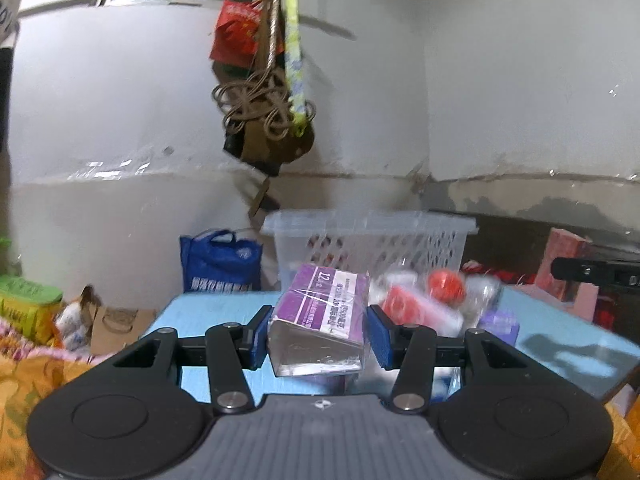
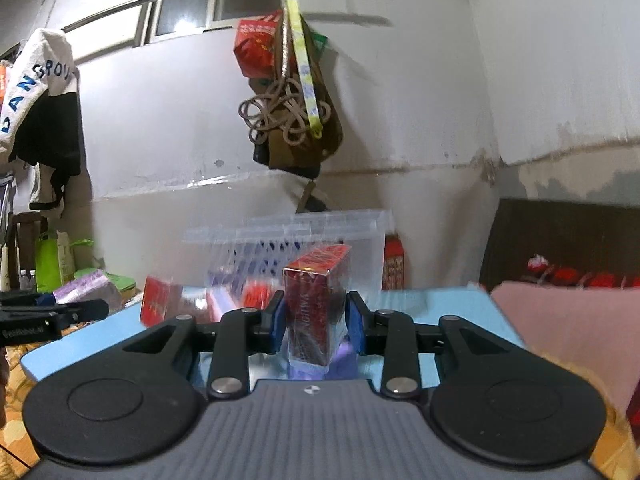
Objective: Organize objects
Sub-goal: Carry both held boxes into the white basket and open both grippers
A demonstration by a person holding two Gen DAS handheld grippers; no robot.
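Observation:
My left gripper (image 1: 318,336) is shut on a purple box (image 1: 320,312) wrapped in clear film, held above the light blue table (image 1: 208,312). My right gripper (image 2: 316,322) is shut on a dark red box (image 2: 316,300), standing upright between the blue pads over the same table (image 2: 432,304). A clear perforated plastic basket (image 1: 372,240) stands at the table's far side, blurred in the right wrist view as the basket (image 2: 288,236). Loose items lie before it: a red-capped bottle (image 1: 446,284), a red and pink pack (image 1: 416,308) and a red box (image 2: 158,300).
A blue bag (image 1: 220,264) and a green and yellow box (image 1: 24,304) sit left of the table. Bags and rope (image 1: 264,92) hang on the white wall. Clothing (image 2: 40,100) hangs on a rail at left. A pink cushion (image 2: 572,328) lies right of the table.

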